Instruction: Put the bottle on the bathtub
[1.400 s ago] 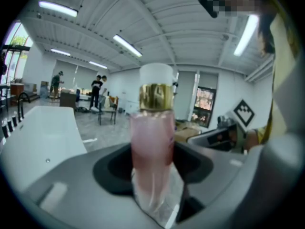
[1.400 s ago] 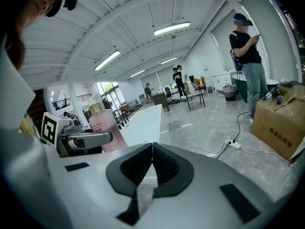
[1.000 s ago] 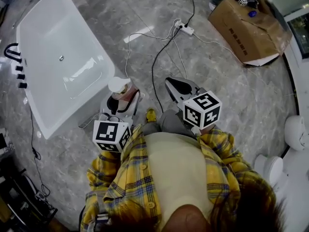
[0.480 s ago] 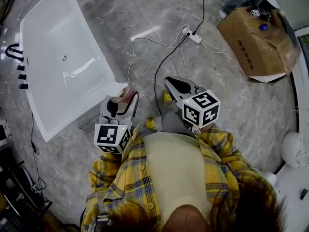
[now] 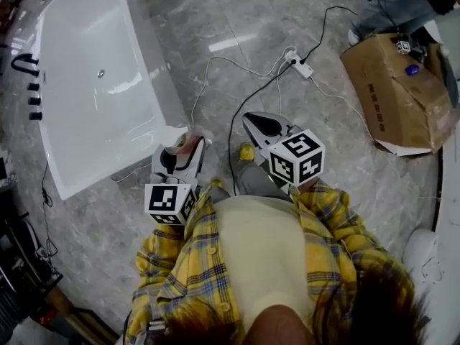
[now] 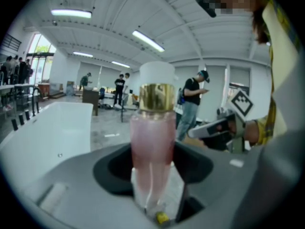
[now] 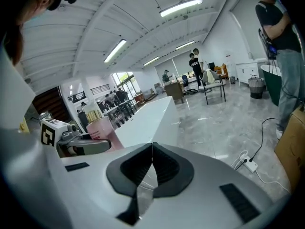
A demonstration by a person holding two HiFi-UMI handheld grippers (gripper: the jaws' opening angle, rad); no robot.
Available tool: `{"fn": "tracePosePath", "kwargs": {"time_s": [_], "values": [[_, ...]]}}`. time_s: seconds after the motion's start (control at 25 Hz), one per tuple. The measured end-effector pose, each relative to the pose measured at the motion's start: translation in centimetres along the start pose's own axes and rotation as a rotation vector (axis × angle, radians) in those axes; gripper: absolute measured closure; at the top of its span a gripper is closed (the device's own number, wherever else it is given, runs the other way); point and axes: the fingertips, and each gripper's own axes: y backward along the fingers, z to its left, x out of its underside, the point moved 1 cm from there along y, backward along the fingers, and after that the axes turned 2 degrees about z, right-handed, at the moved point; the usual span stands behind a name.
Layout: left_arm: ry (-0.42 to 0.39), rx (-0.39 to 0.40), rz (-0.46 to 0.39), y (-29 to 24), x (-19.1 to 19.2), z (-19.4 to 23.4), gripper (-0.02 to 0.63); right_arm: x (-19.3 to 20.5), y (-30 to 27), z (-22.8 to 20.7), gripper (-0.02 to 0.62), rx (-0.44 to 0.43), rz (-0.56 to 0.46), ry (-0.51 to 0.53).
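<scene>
Jaws of left gripper [image 6: 152, 185] pinch pink bottle [image 6: 152, 137], upright, gold collar and white cap on top | bottle just beside corner of white bathtub [image 5: 93, 121], not on it | right gripper [image 7: 151, 168] pressed together, nothing between, alongside left gripper

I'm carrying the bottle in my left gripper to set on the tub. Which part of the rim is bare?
On the bathtub, the end ledge nearest the bottle is bare, and so is the long rim on the same side. The opposite long rim is crowded with black tap fittings. The left gripper holds the bottle close to that corner.
</scene>
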Motion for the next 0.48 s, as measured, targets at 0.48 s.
{"fn": "tracePosePath", "kwargs": {"time_s": [0.48], "values": [[0.014,-0.116,0.032,-6.9,0.5,1.0,0.36,0.0,-3.4,-5.5,0.581,-0.086,0.091,0.048]]}}
